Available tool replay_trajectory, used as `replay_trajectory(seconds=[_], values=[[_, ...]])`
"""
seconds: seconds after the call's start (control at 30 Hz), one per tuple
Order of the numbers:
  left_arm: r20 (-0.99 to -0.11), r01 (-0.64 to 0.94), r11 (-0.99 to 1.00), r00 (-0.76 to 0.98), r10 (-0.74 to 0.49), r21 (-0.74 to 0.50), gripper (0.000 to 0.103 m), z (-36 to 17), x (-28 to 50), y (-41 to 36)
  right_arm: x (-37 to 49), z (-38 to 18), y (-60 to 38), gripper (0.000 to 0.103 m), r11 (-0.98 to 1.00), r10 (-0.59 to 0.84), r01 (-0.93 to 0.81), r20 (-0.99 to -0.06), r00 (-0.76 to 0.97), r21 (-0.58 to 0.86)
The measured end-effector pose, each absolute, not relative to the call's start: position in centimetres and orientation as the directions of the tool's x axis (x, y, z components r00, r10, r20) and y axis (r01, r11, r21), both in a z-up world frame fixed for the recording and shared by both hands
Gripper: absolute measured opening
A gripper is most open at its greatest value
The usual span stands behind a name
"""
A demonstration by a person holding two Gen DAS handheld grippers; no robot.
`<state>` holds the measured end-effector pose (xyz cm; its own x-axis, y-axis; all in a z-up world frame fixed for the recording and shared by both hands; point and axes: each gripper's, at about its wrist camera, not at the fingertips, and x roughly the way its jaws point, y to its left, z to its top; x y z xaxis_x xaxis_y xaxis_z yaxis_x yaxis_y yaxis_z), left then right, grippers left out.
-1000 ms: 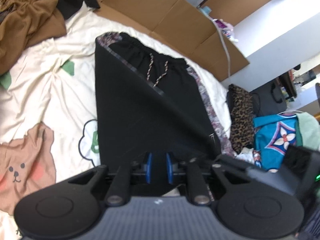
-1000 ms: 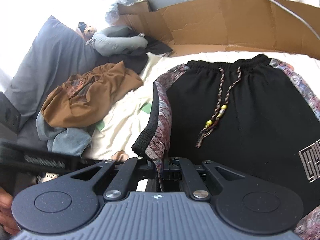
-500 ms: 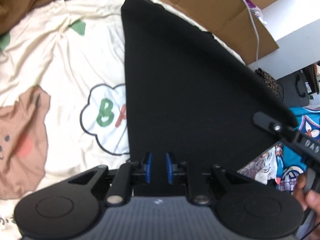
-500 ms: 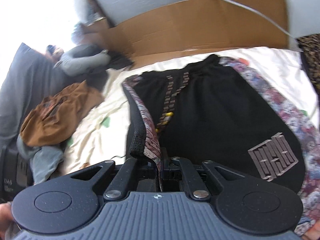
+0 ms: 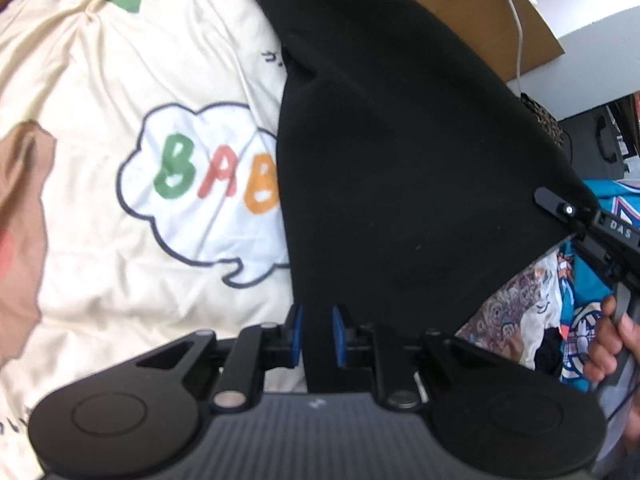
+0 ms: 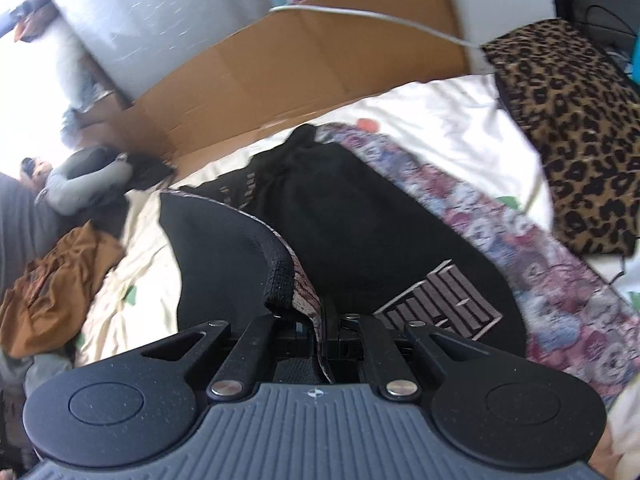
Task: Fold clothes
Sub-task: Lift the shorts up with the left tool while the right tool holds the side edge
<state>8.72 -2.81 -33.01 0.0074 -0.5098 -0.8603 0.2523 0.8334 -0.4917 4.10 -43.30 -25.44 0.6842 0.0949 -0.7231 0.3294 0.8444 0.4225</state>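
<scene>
Black shorts (image 5: 400, 152) with floral side stripes lie on a cream printed bedsheet (image 5: 100, 240). My left gripper (image 5: 317, 334) is shut on the black fabric and holds a raised flap that hides the rest of the shorts. My right gripper (image 6: 320, 332) is shut on the waistband corner with its floral stripe (image 6: 304, 292), folded over the shorts (image 6: 360, 232). The right gripper also shows at the flap's right edge in the left wrist view (image 5: 576, 220). The shorts' logo (image 6: 440, 300) and right floral stripe (image 6: 500, 232) show.
Flattened cardboard (image 6: 300, 68) stands along the far side of the bed. A leopard-print garment (image 6: 568, 120) lies at the right. A brown garment (image 6: 56, 284) lies at the left. Teal clothes (image 5: 600, 280) lie at the right in the left wrist view.
Both grippers have carried the left half of the shorts rightward over the right half. The waistband and drawstring are now covered in the left wrist view.
</scene>
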Motion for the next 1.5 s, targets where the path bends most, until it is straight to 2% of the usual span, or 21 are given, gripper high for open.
replay_trajectory(seconds=[0.3,0.43,0.63,0.93,1.03,1.13,1.2,1.27,1.37,1.5], values=[[-0.835,0.283,0.791,-0.078,-0.544,-0.542,0.019,-35.1,5.3,-3.4,3.0,-27.8,-47.4,0.002,0.794,-0.014,0.467,-0.756,0.655,0.390],[-0.815,0.258,0.777,-0.085,-0.574,-0.574,0.019,-35.7,4.6,-3.3,2.0,-28.3,-48.6,0.002,0.733,-0.023,0.521,-0.750,0.661,0.436],[-0.778,0.198,0.754,-0.098,-0.620,-0.626,0.025,-36.8,4.8,-3.3,2.2,-28.2,-48.1,0.002,0.758,-0.035,0.510,-0.755,0.655,0.407],[-0.742,0.173,0.724,-0.089,-0.664,-0.668,0.025,-38.0,4.3,-3.9,3.0,-29.3,-49.1,0.002,0.772,-0.055,0.525,-0.785,0.617,0.358],[-0.720,0.157,0.705,-0.074,-0.690,-0.692,0.033,-38.4,4.1,-4.1,2.9,-29.5,-48.9,0.002,0.775,-0.048,0.523,-0.792,0.608,0.354],[-0.699,0.134,0.688,-0.064,-0.712,-0.713,0.033,-39.1,3.8,-4.3,2.8,-29.8,-48.6,0.002,0.779,-0.040,0.519,-0.798,0.601,0.351],[-0.688,0.132,0.679,-0.049,-0.724,-0.723,0.030,-39.4,3.6,-4.3,2.7,-30.0,-48.4,0.002,0.782,-0.035,0.516,-0.802,0.596,0.349],[-0.685,0.127,0.678,-0.026,-0.728,-0.724,0.015,-39.4,3.5,-4.2,2.6,-30.0,-48.3,0.002,0.782,-0.031,0.515,-0.804,0.594,0.350],[-0.657,0.100,0.653,-0.023,-0.753,-0.751,0.011,-39.2,3.3,-3.5,2.4,-29.9,-47.8,0.002,0.784,-0.024,0.510,-0.803,0.595,0.354],[-0.662,0.093,0.659,-0.001,-0.750,-0.746,0.008,-38.4,3.6,-2.1,2.2,-29.9,-47.2,0.002,0.787,-0.011,0.505,-0.811,0.585,0.354]])
